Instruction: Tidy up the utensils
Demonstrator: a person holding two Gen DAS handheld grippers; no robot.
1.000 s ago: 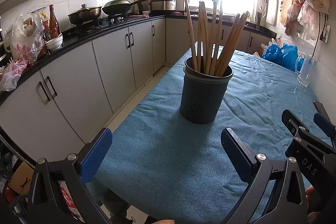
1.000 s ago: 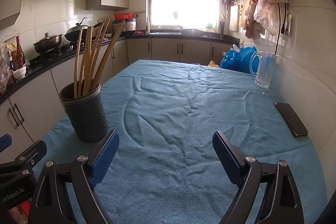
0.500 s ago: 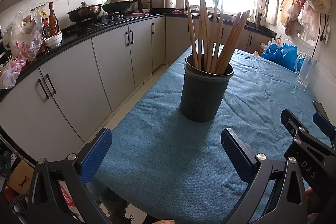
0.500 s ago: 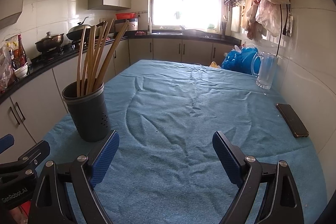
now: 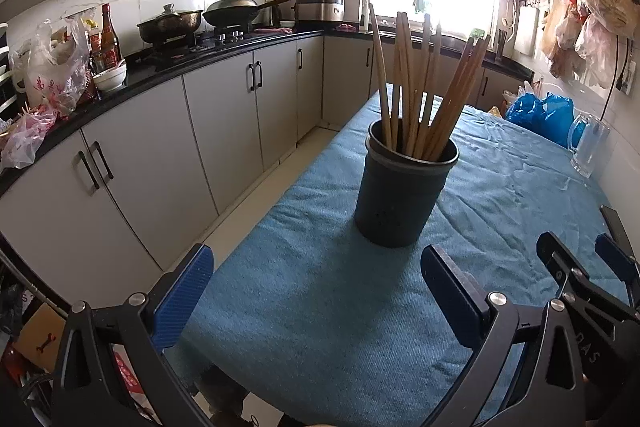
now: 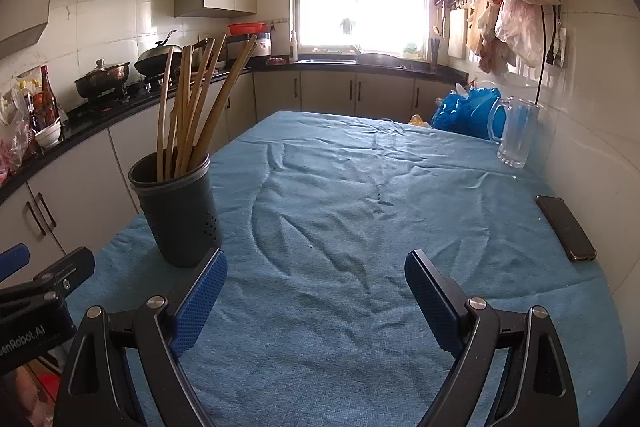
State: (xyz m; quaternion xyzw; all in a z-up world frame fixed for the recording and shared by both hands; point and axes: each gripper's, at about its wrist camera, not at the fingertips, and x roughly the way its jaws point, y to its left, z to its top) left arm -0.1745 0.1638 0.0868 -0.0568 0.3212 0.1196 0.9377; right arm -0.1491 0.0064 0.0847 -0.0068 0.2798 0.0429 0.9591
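Note:
A dark grey utensil holder (image 5: 402,195) stands upright on the blue tablecloth (image 5: 320,299) and holds several wooden chopsticks (image 5: 416,87). My left gripper (image 5: 316,283) is open and empty, just short of the holder. The holder (image 6: 178,211) with its chopsticks (image 6: 192,107) also shows at the left of the right wrist view. My right gripper (image 6: 316,287) is open and empty, to the right of the holder, over bare cloth (image 6: 360,227). The right gripper's fingers (image 5: 616,263) show at the right edge of the left wrist view.
A black phone (image 6: 566,227) lies near the table's right edge by the wall. A glass mug (image 6: 516,135) and blue bags (image 6: 464,113) stand at the far right. Kitchen counter with pots (image 5: 172,23) and cabinets runs along the left, past the table's left edge.
Both grippers have moved slightly forward and down toward the table; the holder appears closer and larger. Nothing has been grasped.

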